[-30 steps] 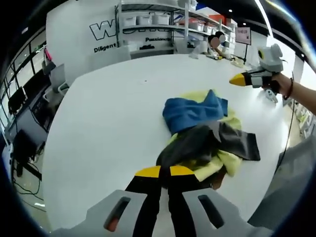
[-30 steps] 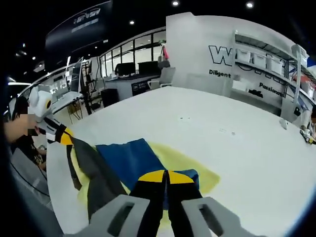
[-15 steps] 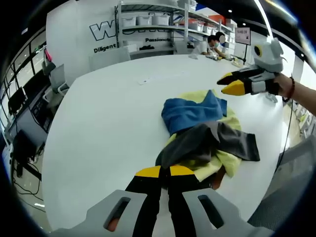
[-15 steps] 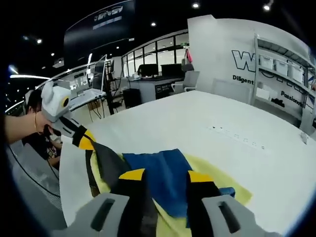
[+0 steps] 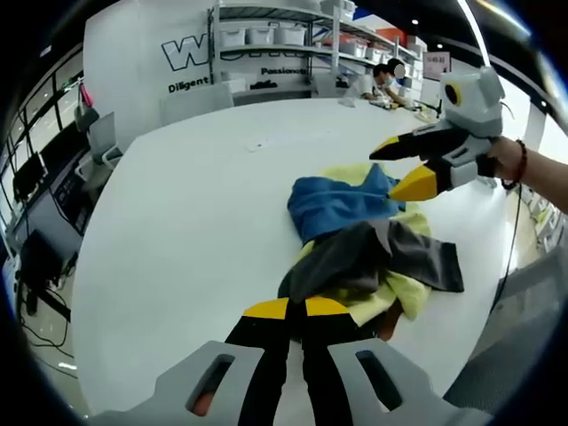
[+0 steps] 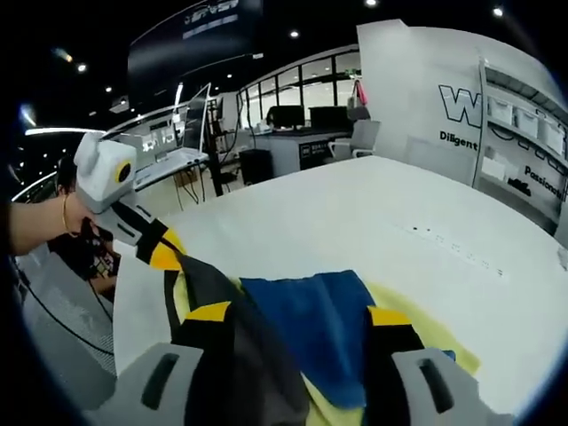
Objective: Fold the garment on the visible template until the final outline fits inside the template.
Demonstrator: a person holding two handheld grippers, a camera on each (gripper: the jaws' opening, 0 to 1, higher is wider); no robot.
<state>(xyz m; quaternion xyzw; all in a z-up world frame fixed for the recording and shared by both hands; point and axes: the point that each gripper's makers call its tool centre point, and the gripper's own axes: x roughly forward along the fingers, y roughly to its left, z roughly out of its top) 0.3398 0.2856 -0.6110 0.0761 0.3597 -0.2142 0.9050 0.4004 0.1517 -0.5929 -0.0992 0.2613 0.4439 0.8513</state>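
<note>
Mid-fold: left tongs [image 5: 296,308] are pinching the grey-and-blue garment [image 5: 368,253] near the table [image 5: 195,213] edge — right tongs [image 5: 404,169] hovering agape, needing a blue-end grasp.

A crumpled blue-and-dark-grey cloth garment [image 5: 359,235] lies bunched on a pale yellow flat template sheet [image 5: 401,288], its blue part toward twelve o'clock, grey toward five.

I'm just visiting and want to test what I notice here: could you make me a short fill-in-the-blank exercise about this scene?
1. The garment lies on a ____ table.
2. The right gripper hovers with its jaws ____.
3. The left gripper is shut on the garment's ____ part.
4. Under the garment lies a ____ template.

Missing words: white; open; grey; yellow
</note>
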